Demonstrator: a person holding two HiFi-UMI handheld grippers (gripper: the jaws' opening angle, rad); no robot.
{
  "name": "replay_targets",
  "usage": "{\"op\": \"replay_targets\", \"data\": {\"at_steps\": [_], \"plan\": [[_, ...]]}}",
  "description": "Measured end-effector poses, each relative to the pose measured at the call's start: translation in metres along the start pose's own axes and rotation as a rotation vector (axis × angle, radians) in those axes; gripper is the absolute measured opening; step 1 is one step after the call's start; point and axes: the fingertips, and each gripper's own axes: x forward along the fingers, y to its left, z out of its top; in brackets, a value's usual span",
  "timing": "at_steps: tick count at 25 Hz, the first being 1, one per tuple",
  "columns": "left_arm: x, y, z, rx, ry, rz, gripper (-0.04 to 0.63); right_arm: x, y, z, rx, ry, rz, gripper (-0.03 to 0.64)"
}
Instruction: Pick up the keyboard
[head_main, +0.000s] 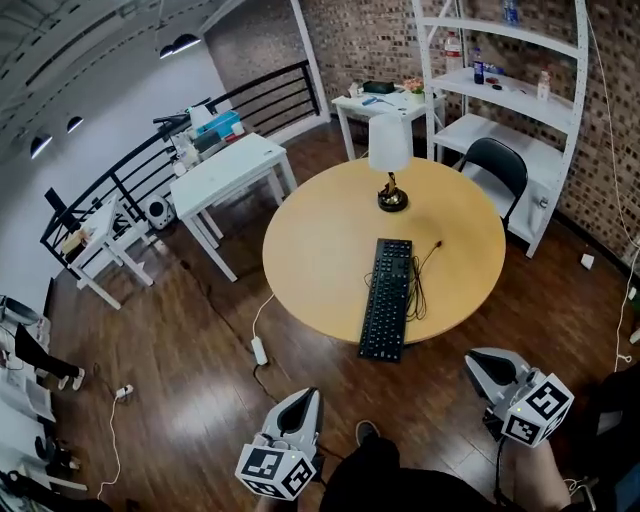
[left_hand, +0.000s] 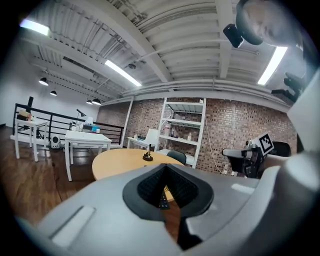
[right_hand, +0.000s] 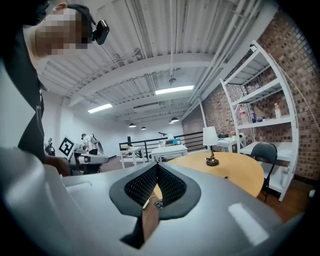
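Note:
The black keyboard (head_main: 386, 298) lies lengthwise on the round wooden table (head_main: 310, 250), its near end at the table's front edge and its cable curled beside it. Both grippers hang over the floor in front of the table, short of the keyboard. My left gripper (head_main: 308, 396) is shut and empty, below and left of the keyboard's near end. My right gripper (head_main: 478, 358) is shut and empty, to the keyboard's lower right. In the left gripper view, the closed jaws (left_hand: 165, 167) leave a sliver of keyboard (left_hand: 163, 201) showing below them. The right gripper view shows its gripper (right_hand: 156, 167) shut too.
A white-shaded lamp (head_main: 389, 160) stands on the table's far side. A black chair (head_main: 497, 166) and white shelving (head_main: 520, 60) are at the back right, white tables (head_main: 232, 170) at the left. A power strip (head_main: 259, 350) and cables lie on the wooden floor.

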Motion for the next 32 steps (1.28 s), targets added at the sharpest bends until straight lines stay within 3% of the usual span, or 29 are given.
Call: {"op": "replay_targets", "data": {"at_steps": [6, 11, 18, 24, 32], "plan": [[0.049, 0.056, 0.018, -0.027, -0.013, -0.063, 0.031, 0.083, -0.018, 0.026, -0.040, 0.046, -0.018, 0.002], [0.084, 0.097, 0.020, -0.036, 0.012, -0.088, 0.031, 0.149, -0.022, 0.033, -0.054, 0.075, 0.027, 0.002], [0.142, 0.089, 0.012, -0.058, 0.053, -0.062, 0.031, 0.171, -0.082, 0.042, -0.053, 0.096, 0.062, 0.002], [0.182, 0.066, 0.019, -0.055, 0.054, 0.049, 0.031, 0.175, -0.147, 0.042, -0.054, 0.121, 0.138, 0.002], [0.217, 0.034, -0.012, -0.104, 0.125, 0.224, 0.032, 0.178, -0.225, 0.041, -0.045, 0.109, 0.288, 0.008]]}}
